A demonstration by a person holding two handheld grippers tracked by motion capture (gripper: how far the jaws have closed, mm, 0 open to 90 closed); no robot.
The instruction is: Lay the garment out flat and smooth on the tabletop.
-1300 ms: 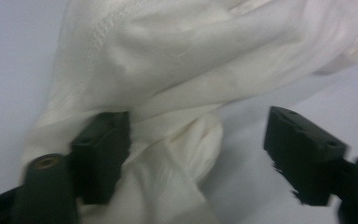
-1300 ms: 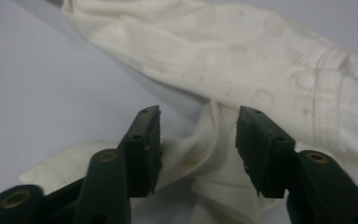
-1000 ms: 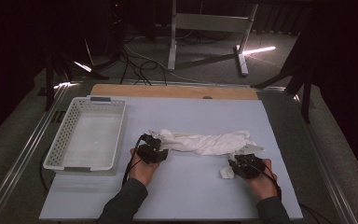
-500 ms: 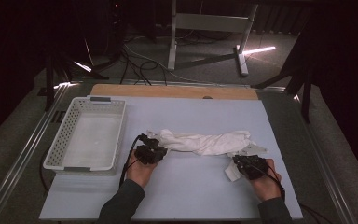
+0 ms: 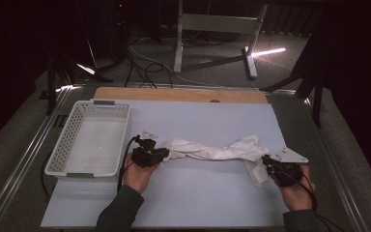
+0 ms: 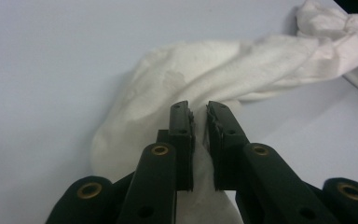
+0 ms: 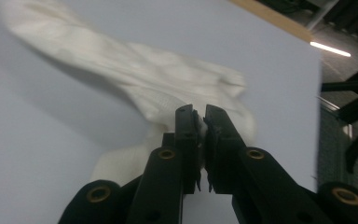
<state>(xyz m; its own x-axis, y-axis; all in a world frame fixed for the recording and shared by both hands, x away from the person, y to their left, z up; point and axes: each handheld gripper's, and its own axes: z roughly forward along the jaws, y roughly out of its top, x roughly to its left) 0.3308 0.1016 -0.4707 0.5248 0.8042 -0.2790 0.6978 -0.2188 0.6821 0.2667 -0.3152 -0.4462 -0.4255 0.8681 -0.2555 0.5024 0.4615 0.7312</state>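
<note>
A fold of the white cloth (image 7: 168, 79) is pinched by the right gripper (image 7: 201, 122); the rest is stretched far-left over the tabletop (image 7: 42, 154).

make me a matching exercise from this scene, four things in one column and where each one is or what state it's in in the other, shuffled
Things:
1. white cloth
2. white basket
3. left gripper
4. right gripper

Places or states:
A. stands empty at the mat's left edge
B. shut on the cloth's right end
C. stretched between the two grippers
D. shut on the cloth's left end

Pairs: 1-C, 2-A, 3-D, 4-B
</note>
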